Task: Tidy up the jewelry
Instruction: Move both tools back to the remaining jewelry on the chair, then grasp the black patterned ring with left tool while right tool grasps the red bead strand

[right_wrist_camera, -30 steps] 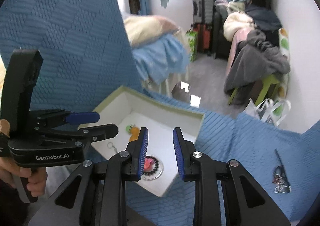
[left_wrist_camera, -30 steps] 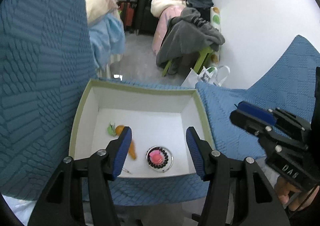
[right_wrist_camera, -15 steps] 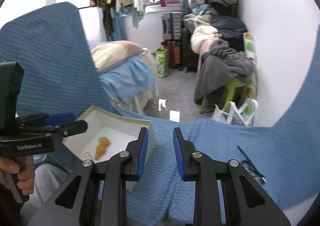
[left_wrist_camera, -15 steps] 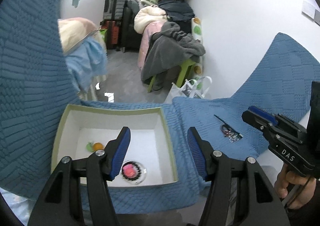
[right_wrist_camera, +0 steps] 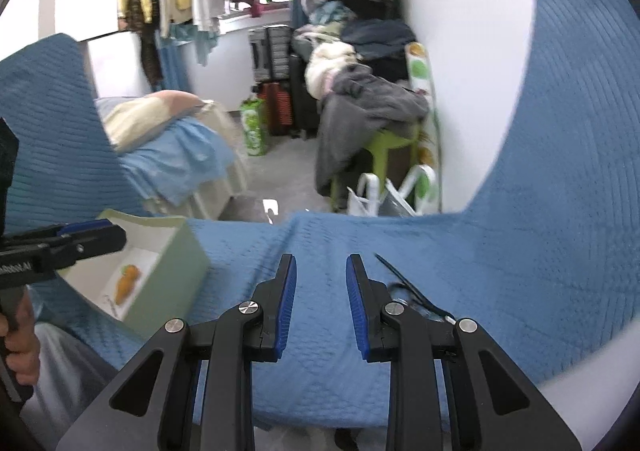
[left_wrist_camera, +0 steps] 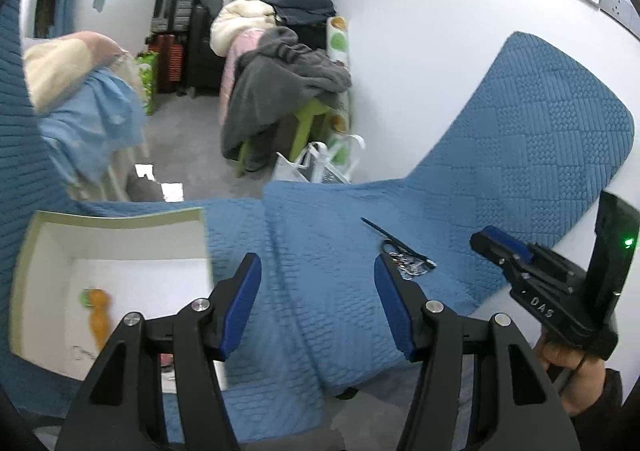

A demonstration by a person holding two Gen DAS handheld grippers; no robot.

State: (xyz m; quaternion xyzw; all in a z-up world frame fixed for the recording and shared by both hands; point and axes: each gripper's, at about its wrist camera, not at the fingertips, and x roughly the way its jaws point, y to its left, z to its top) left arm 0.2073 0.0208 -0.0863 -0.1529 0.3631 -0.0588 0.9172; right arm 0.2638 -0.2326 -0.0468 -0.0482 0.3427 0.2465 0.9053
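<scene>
A white box with a pale green rim (left_wrist_camera: pixel 120 217) sits on the blue quilted cover (left_wrist_camera: pixel 320 219) at the left. An orange carrot charm (left_wrist_camera: pixel 98 315) lies inside it. A dark thin pin with a small cluster of jewelry (left_wrist_camera: pixel 404 255) lies on the cover to the right. My left gripper (left_wrist_camera: pixel 316 263) hovers open over the bare cover between the box and the pin, with nothing between its pads. In the right wrist view my right gripper (right_wrist_camera: pixel 321 263) has a narrow empty gap, and the pin (right_wrist_camera: pixel 416 293) lies just right of its right finger. The box (right_wrist_camera: pixel 168 279) is at its left.
Beyond the cover's far edge are a grey floor, a green stool piled with grey clothes (left_wrist_camera: pixel 280 91), a white bag (left_wrist_camera: pixel 320 167), suitcases and a bed with a light blue sheet (left_wrist_camera: pixel 92 131). A white wall rises at the right. A hand (left_wrist_camera: pixel 576 375) holds the right gripper.
Both grippers have swung to the right, away from the box, which slid to the left of each view. The dark pin has come closer to both. Neither gripper's gap changed.
</scene>
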